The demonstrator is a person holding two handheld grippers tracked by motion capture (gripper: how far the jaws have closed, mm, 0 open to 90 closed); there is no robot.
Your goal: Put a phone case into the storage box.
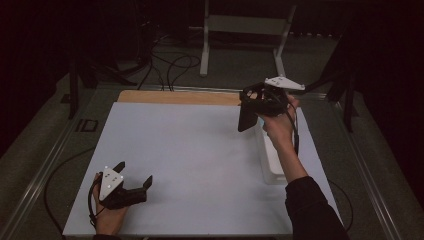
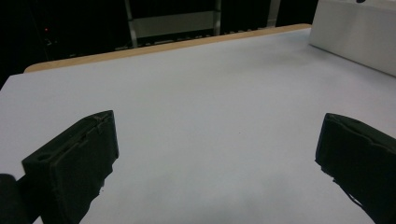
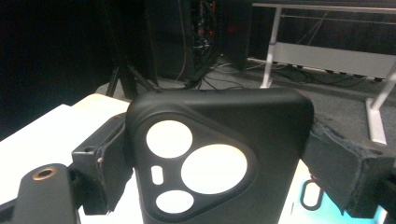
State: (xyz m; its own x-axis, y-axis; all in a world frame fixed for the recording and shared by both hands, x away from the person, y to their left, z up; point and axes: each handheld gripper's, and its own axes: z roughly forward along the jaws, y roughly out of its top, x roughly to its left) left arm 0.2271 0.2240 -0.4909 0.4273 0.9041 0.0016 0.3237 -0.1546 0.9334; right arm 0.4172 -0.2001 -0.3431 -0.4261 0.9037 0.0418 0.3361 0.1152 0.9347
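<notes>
Right gripper up in the air beyond the far right corner of the white mat, jaws clamped on a black phone case. Held by its two long edges, camera cutouts facing the lens in the right gripper view. Seen from above, long axis running down and slightly toward the mat's centre, lower end hanging just over the mat's far right part. Directly below the right hand, a white open box sitting along the mat's right edge, touching the mat. Left gripper resting low at the mat's near left corner, jaws wide apart, nothing between them, only bare mat ahead. Well apart from the case, so clearly the right hand's job. Next move likely turning on that hanging axis: case above and just left of the box.
</notes>
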